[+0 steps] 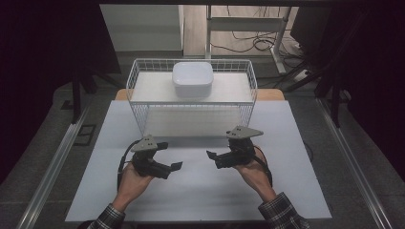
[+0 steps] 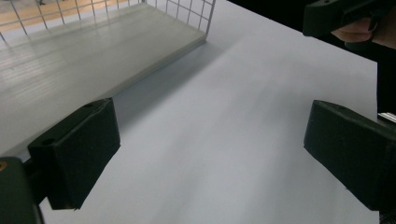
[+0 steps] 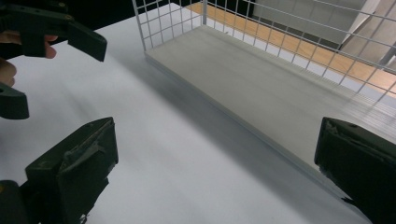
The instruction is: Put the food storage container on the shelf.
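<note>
High view: we count two grippers, left gripper [image 1: 171, 155] and right gripper [image 1: 220, 144], jaws wide and empty; one white bowl [image 1: 192, 78] on one wire rack [image 1: 143, 112].

Left gripper [image 1: 173, 155] gapes wide; right gripper [image 1: 218, 147] likewise, facing inward.

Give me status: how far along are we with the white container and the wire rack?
Nothing looks done yet. White container sits on the wire rack's top shelf, untouched. Left gripper and right gripper hover open and empty over the table in front of the rack. All handling seems left: reach, grasp, move.
</note>
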Available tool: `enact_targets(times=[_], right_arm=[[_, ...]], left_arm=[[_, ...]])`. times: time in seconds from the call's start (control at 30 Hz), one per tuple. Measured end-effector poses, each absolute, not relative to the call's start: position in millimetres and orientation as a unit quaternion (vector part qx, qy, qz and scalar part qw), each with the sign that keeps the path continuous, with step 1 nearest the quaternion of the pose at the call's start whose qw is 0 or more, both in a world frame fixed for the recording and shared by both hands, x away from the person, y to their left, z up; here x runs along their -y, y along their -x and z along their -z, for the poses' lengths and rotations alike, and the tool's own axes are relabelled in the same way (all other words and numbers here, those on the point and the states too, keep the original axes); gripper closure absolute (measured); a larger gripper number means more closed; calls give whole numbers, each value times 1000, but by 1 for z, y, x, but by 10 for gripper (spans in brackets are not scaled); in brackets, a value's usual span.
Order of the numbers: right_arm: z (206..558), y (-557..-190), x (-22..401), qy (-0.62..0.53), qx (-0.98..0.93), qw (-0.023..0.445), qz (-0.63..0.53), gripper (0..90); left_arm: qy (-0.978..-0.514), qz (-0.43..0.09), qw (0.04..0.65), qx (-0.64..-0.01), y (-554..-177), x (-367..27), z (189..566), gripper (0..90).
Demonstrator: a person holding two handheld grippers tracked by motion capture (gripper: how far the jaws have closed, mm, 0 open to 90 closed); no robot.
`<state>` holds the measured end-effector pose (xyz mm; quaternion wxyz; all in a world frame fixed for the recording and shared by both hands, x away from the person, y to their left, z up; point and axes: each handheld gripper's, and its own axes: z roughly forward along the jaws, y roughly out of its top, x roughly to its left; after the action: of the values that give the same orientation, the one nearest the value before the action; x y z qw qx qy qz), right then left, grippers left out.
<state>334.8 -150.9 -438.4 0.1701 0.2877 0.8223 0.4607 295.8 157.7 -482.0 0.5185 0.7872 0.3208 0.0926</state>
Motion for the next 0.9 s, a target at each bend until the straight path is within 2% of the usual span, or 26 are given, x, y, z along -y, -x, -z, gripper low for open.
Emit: enact_targets(times=[0.9], right_arm=[[457,-300,200,-314,-813,170,-460,0]], left_arm=[[-785,-99,501,-352,-259,-189,508,38]])
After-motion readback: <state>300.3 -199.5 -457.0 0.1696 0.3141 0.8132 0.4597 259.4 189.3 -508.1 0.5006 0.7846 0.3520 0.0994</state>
